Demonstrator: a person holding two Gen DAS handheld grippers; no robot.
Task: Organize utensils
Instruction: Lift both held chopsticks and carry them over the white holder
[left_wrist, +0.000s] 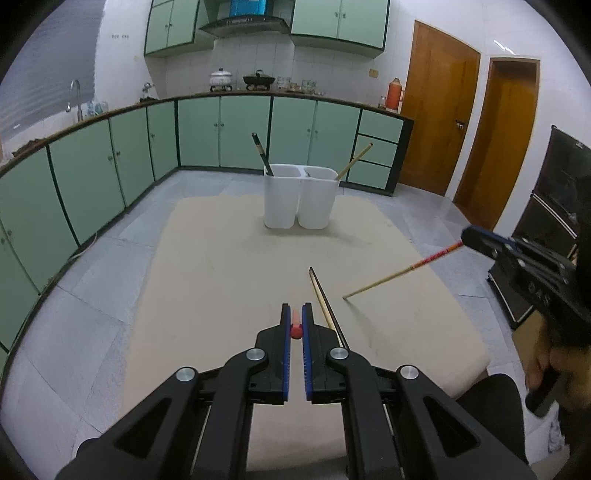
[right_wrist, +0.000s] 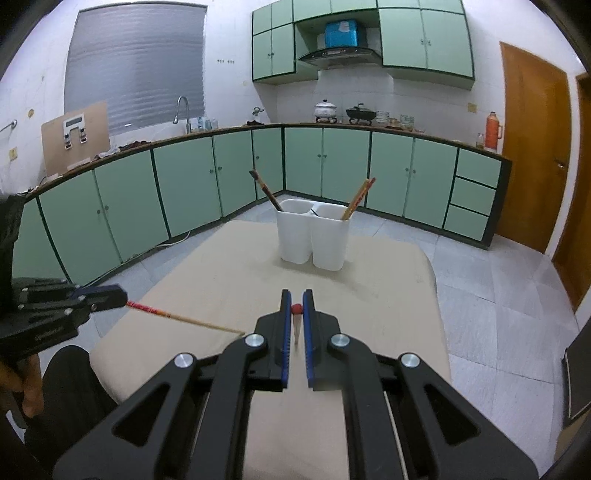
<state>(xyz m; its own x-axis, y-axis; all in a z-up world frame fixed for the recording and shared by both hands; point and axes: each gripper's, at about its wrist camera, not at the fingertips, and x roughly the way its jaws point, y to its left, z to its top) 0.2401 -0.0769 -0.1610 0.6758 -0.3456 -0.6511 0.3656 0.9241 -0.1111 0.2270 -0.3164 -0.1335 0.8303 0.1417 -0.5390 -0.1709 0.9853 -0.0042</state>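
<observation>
A white two-compartment utensil holder (left_wrist: 299, 195) (right_wrist: 314, 236) stands at the far end of the beige table (left_wrist: 221, 266). A dark chopstick (left_wrist: 261, 153) leans in its left compartment, a light one (left_wrist: 354, 159) in its right. My left gripper (left_wrist: 296, 321) is shut on a red-ended light chopstick (left_wrist: 295, 326), seen from the side in the right wrist view (right_wrist: 184, 317). My right gripper (right_wrist: 295, 308) is shut on another red-ended light chopstick (right_wrist: 296, 325), seen in the left wrist view (left_wrist: 402, 273) with its tip near the table. A dark chopstick pair (left_wrist: 327, 306) lies on the table.
Green kitchen cabinets (left_wrist: 110, 162) run along the left and back. Brown doors (left_wrist: 439, 140) stand at the right. A dark cabinet (left_wrist: 554, 221) is at the far right. The table's edges drop to a grey tiled floor (left_wrist: 74, 295).
</observation>
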